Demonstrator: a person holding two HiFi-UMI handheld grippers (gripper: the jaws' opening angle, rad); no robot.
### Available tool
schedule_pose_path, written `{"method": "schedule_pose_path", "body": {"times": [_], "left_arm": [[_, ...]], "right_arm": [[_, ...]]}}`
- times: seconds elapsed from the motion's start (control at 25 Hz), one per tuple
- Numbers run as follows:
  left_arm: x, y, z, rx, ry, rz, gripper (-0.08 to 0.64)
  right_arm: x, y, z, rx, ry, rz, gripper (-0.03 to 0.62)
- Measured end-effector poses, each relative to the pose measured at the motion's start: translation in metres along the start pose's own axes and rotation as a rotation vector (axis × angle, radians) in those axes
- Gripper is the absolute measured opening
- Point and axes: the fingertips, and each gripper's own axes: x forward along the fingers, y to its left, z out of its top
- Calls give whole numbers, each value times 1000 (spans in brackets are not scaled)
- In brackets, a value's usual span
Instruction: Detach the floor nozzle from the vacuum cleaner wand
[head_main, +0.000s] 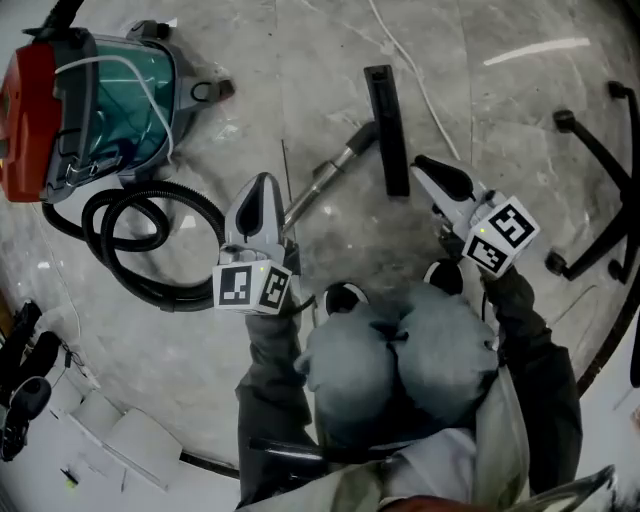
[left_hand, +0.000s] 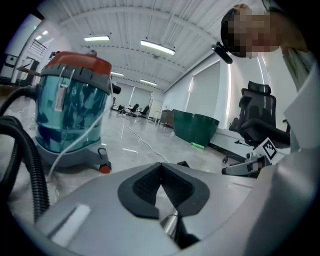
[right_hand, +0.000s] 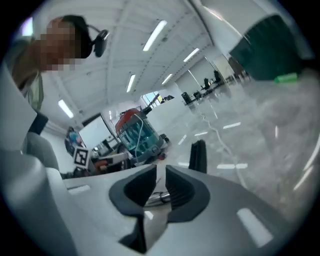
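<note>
A metal wand (head_main: 330, 175) lies on the marble floor and runs up-right into the black floor nozzle (head_main: 388, 130). My left gripper (head_main: 263, 180) hovers just left of the wand's lower end, jaws shut with nothing between them. In the left gripper view its tips (left_hand: 161, 167) meet and the wand (left_hand: 170, 222) shows below them. My right gripper (head_main: 420, 163) sits just right of the nozzle. In the right gripper view its jaws (right_hand: 160, 170) stand a narrow gap apart and empty, with the wand (right_hand: 157, 197) beyond the gap and the nozzle (right_hand: 198, 155) farther off.
The red and teal vacuum canister (head_main: 100, 100) stands at the upper left, its black hose (head_main: 150, 240) looped beside my left gripper. A white cable (head_main: 410, 70) crosses the floor behind the nozzle. An office chair base (head_main: 600, 200) is at the right. The person's knees (head_main: 400, 360) fill the bottom centre.
</note>
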Motion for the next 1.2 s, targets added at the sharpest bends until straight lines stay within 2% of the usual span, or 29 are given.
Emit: {"method": "schedule_pose_path", "body": {"times": [0.08,0.16,0.2,0.24,0.36,0.44,0.56,0.68,0.8,0.92,1.08,1.2], "left_arm": [[21,-2,-28,31,48,-47,8],[37,-7,-48,57,105,-86,9],[43,-10,-53,72,127,-94,34],[48,-13,-57,94,143,-95,28],[60,-23,-73,179,201,-92,64],[69,-29,-92,200,250,-102,82],[79,-34,-114,224,311,-136,87],[93,-39,-133,275,399,-201,123],[105,-42,-148,317,453,-253,163],[108,-47,-154,352,453,-281,160],[118,-59,-152,341,375,-318,144],[110,-58,-150,330,396,-330,213]], "right_arm": [[21,7,-29,106,-2,71,53],[35,15,-55,97,15,80,75],[39,16,-64,98,19,72,92],[42,17,-71,131,14,66,124],[50,13,-87,374,-27,49,202],[59,9,-101,518,-40,19,239],[80,2,-111,638,-78,-54,253],[92,-9,-98,666,-154,-127,253],[95,-20,-87,671,-190,-142,253],[90,-26,-86,661,-176,-110,245],[83,-40,-80,666,-191,-100,244],[78,-44,-69,682,-207,-50,244]]}}
